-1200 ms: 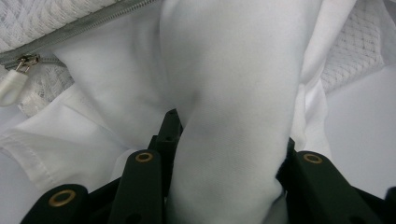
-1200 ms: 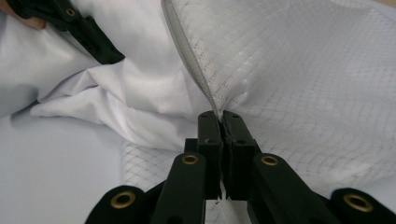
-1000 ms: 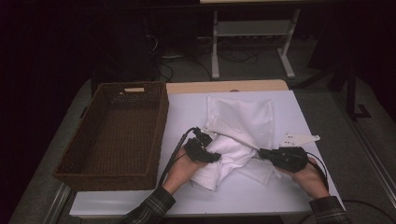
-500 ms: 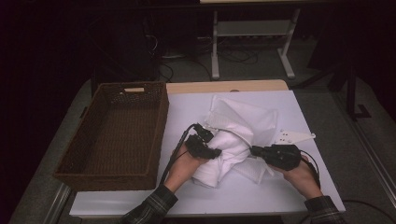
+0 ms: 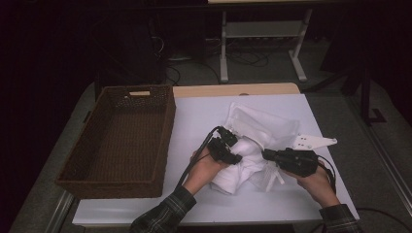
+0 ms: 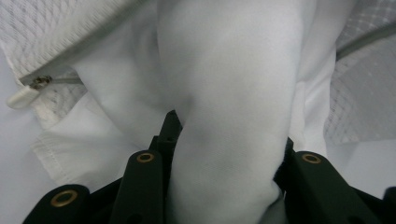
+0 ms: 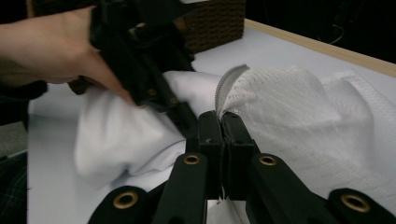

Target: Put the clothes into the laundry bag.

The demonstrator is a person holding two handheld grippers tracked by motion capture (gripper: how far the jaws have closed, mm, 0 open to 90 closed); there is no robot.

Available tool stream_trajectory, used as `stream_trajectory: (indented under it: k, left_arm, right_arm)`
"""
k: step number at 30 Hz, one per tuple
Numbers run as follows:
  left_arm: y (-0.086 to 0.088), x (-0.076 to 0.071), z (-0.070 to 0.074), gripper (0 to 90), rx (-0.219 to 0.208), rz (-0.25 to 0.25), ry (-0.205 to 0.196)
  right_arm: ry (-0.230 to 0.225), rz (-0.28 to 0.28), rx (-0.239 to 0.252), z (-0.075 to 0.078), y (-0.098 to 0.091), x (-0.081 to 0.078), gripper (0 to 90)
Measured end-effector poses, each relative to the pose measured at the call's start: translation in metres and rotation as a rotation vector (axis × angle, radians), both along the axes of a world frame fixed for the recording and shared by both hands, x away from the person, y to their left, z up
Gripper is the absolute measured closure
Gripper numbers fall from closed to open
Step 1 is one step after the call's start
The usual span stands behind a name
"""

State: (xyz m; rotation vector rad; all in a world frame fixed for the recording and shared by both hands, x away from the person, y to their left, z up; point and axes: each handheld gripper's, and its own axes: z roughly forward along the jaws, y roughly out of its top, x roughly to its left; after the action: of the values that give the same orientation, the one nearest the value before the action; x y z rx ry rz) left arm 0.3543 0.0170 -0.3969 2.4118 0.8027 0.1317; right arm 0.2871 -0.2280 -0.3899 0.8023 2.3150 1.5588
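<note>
A white cloth (image 5: 236,174) lies bunched on the table, partly against a white mesh bag (image 5: 268,127) with a zipper. My left gripper (image 5: 237,158) is shut on a thick roll of the cloth (image 6: 233,116), which bulges up between the jaws (image 6: 224,154). The bag's mesh (image 6: 60,28) and zipper pull (image 6: 23,95) lie just beyond. My right gripper (image 5: 266,154) is shut on the mesh bag's zippered edge (image 7: 229,81), the jaws pressed together (image 7: 222,121). It faces the left gripper (image 7: 144,60) and the hand holding it, with the cloth (image 7: 126,135) between.
A brown wicker basket (image 5: 167,126) stands at the left of the white table (image 5: 204,111), with nothing in it. The table's wooden far edge (image 5: 233,90) runs behind the bag. A metal frame and cables stand on the dark floor beyond.
The left gripper has carried the cloth up and to the right, toward the mesh bag. The cloth and bag are more bunched together. The right gripper has shifted slightly left.
</note>
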Motion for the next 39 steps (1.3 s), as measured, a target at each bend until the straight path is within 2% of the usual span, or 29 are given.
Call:
stream_trajectory:
  k: [4, 7, 13, 15, 17, 20, 23, 28, 32, 35, 39]
  left_arm:
    - [0.002, 0.008, 0.012, 60.7, -0.016, 0.034, -0.027]
    - [0.003, 0.012, 0.018, 60.7, -0.012, 0.056, -0.044]
    - [0.000, 0.024, 0.008, 60.6, -0.045, 0.096, -0.032]
    - [-0.005, 0.024, 0.004, 60.5, -0.069, 0.085, -0.002]
    - [-0.013, 0.022, 0.000, 60.4, -0.070, 0.066, -0.006]
    - [-0.028, 0.020, -0.006, 60.1, -0.049, 0.038, -0.011]
    - [-0.035, 0.022, -0.010, 59.9, -0.038, 0.038, -0.020]
    - [-0.032, 0.028, -0.010, 59.8, -0.065, 0.059, -0.011]
    - [-0.032, 0.030, -0.012, 58.1, -0.072, 0.050, -0.007]
    - [-0.032, 0.030, -0.014, 53.5, -0.082, 0.035, -0.002]
    - [-0.030, 0.030, -0.012, 41.3, -0.097, 0.007, 0.006]
  right_arm:
    - [0.005, 0.010, 0.011, 0.001, -0.002, -0.002, 87.4]
    - [0.009, 0.001, 0.008, 0.000, -0.004, -0.002, 87.4]
    - [0.023, -0.024, 0.002, -0.002, -0.006, 0.000, 87.4]
    - [0.023, -0.032, -0.006, -0.005, -0.007, 0.002, 87.3]
    - [0.034, -0.044, -0.012, -0.007, -0.008, 0.004, 87.3]
    - [0.043, -0.049, -0.021, -0.010, -0.008, 0.006, 87.3]
    - [0.045, -0.034, -0.021, -0.011, -0.008, 0.005, 87.4]
    - [0.042, 0.016, -0.005, -0.008, -0.008, -0.001, 87.4]
    - [0.057, 0.004, -0.017, -0.012, -0.010, 0.000, 87.4]
    - [0.066, -0.013, -0.026, -0.015, -0.011, 0.002, 87.4]
    - [0.069, -0.029, -0.029, -0.016, -0.013, 0.003, 87.3]
